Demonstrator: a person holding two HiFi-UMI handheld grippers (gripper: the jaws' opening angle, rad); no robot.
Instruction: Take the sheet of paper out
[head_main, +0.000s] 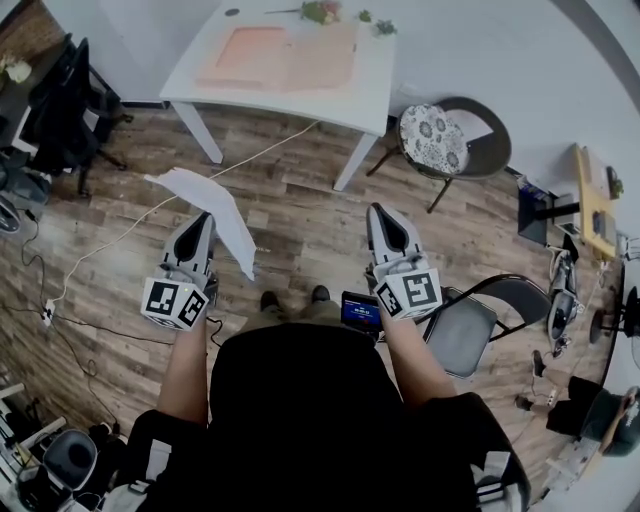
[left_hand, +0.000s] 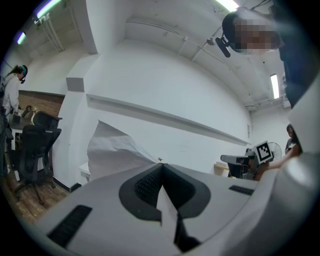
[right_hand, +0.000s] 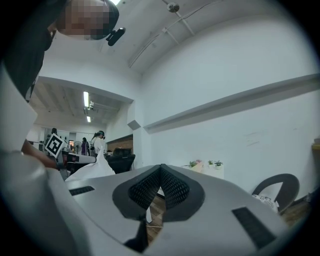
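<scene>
A white, slightly crumpled sheet of paper (head_main: 213, 203) hangs in the air above the wood floor, and my left gripper (head_main: 205, 216) is shut on its near edge. In the left gripper view the sheet (left_hand: 114, 150) rises to the left beyond the closed jaws, with a strip of it pinched between the pads. My right gripper (head_main: 378, 208) is held level to the right, apart from the paper, its jaws together with nothing between them. The right gripper view shows the sheet (right_hand: 93, 170) off to the left.
A white table (head_main: 375, 95) with pink mats stands ahead. A chair with a patterned cushion (head_main: 434, 136) is at its right, a black folding chair (head_main: 468, 332) is near my right arm, and a black office chair (head_main: 66, 110) is at the left. A cable (head_main: 120, 240) crosses the floor.
</scene>
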